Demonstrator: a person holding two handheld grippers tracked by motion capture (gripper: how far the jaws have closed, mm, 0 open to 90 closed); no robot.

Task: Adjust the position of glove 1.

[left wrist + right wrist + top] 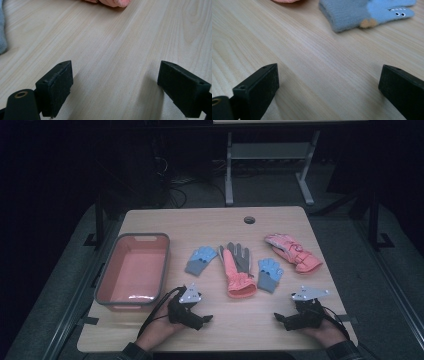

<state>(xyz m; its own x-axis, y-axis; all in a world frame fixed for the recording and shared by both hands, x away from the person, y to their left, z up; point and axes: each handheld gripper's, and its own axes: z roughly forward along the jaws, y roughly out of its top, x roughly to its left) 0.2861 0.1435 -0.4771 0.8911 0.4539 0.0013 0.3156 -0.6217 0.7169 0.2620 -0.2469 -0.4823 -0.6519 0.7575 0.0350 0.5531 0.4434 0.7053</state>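
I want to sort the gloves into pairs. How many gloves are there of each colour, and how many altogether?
Small blue knitted gloves with grey cuffs: 2, one left of the middle and one right of it.
Big pink padded gloves: 2, one lying palm up with a grey palm, one at the far right.
Total: 4 gloves, all lying on the light wooden table.

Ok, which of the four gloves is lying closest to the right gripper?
The small blue and grey knit glove right of the centre pink and grey glove. It lies just ahead of the right gripper; its twin lies near the bin, and the pink glove farther back.
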